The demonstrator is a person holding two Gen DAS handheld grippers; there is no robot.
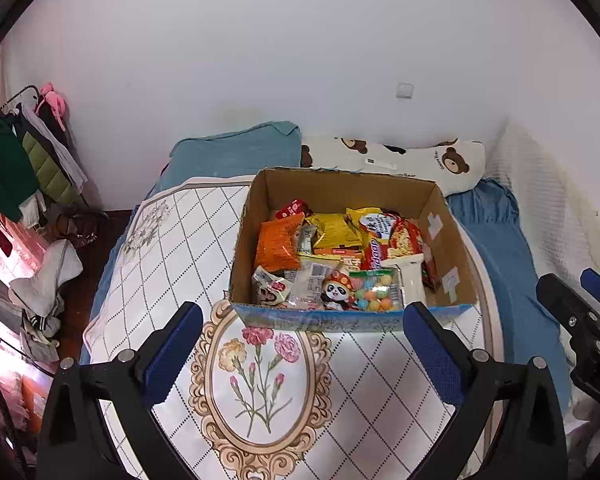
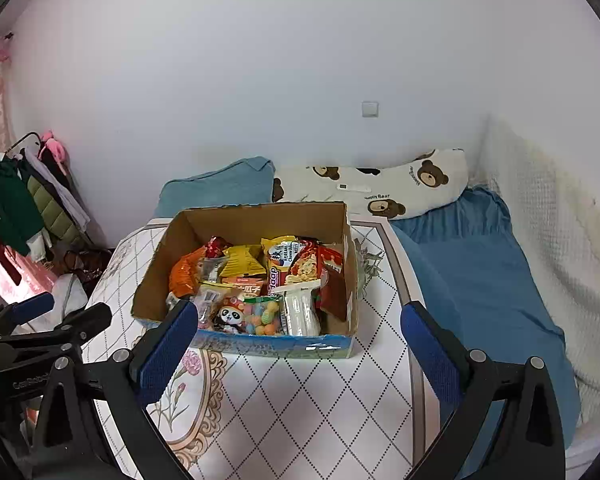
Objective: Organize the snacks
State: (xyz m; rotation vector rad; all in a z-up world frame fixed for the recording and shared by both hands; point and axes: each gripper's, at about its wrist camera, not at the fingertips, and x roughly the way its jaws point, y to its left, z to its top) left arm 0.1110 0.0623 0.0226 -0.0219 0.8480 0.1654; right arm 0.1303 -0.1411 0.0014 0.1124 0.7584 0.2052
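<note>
A cardboard box (image 1: 342,188) stood open on a small table (image 1: 172,248) covered with a white cloth printed with a diamond grid and a framed flower picture (image 1: 260,364). The box sat toward the far right part of the tabletop, its blue-printed front wall facing the cameras. Inside it lay a loose heap of snacks: an orange bag (image 1: 280,246) against the left wall, a yellow packet (image 1: 334,232) in the middle, a red noodle packet (image 1: 404,236) toward the right wall, a small red wrapper (image 1: 294,208) near the far left corner, a clear bag of coloured candy balls (image 1: 376,292) and a panda-printed packet (image 1: 336,290) along the front wall, and a white tube-like pack (image 1: 410,280) beside the candy.

The left gripper (image 1: 302,344) hung over the near part of the table with its blue-padded jaws spread wide and nothing between them; the box's front wall lay just beyond the tips. The right gripper (image 2: 298,344) was likewise wide apart and empty, lined up with the box's front wall, its left finger (image 2: 168,348) crossing the box's near left corner in view.

Beyond the table a teal pillow (image 1: 236,152) and a bear-print pillow (image 1: 420,160) rested against the white wall on a bed with a blue sheet (image 2: 480,280). Clothes hung on a rack (image 1: 24,156) at the left.
</note>
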